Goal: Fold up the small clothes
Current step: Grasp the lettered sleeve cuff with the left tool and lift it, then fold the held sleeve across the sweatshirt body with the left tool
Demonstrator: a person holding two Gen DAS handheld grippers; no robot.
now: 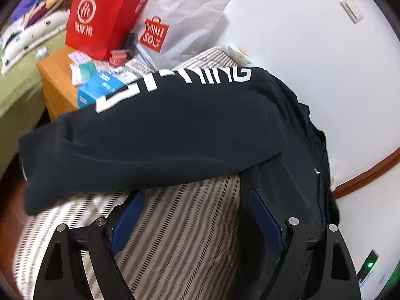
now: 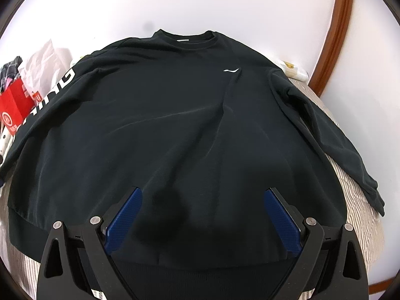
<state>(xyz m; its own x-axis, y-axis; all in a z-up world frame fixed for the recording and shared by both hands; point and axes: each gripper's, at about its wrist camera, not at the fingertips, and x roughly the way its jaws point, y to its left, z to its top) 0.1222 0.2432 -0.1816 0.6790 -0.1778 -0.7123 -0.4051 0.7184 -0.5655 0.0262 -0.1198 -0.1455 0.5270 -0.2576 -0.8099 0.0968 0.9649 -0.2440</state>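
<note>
Sweatshirt [image 2: 175, 130], black, spread face up on a striped cover [image 1: 180, 225], collar at the far side by the white wall [image 2: 200, 2], hem nearest the right camera.

Left wrist view, left to right: pillow [image 1: 30, 35] and green bedding [image 1: 17, 92] at the far left edge; wooden desk [image 1: 57, 82] beside them, carrying a red bag [image 1: 100, 17], a white bag [image 1: 175, 20] leaning against the red one, a blue box [image 1: 100, 90] and small packets too blurred to tell apart. Sleeve [image 1: 155, 135] with white lettering stretched across the middle of the frame, overlapping the near edge of the desk items, its cuff end hanging off to the left. Left claw [image 1: 195, 210] below the sleeve, blue pads apart, over bare striped cover, gripping nothing; right pad close by the sweatshirt body, contact not clear. Sweatshirt body at right, then wall with a brown trim [image 1: 370, 172].

Right wrist view, left to right: red bag [image 2: 15, 107] and white bag [image 2: 45, 62] at the left edge; lettered sleeve [image 2: 50, 95] running down that side; small white logo [image 2: 230, 70] on the chest right of centre; plain sleeve [image 2: 335, 135] lying out to the right across the striped cover [image 2: 357, 200]; brown trim [image 2: 335, 37] curving up the wall. Right claw [image 2: 202, 212] over the lower front of the sweatshirt, pads wide apart, holding nothing, dark shadow between them.
</note>
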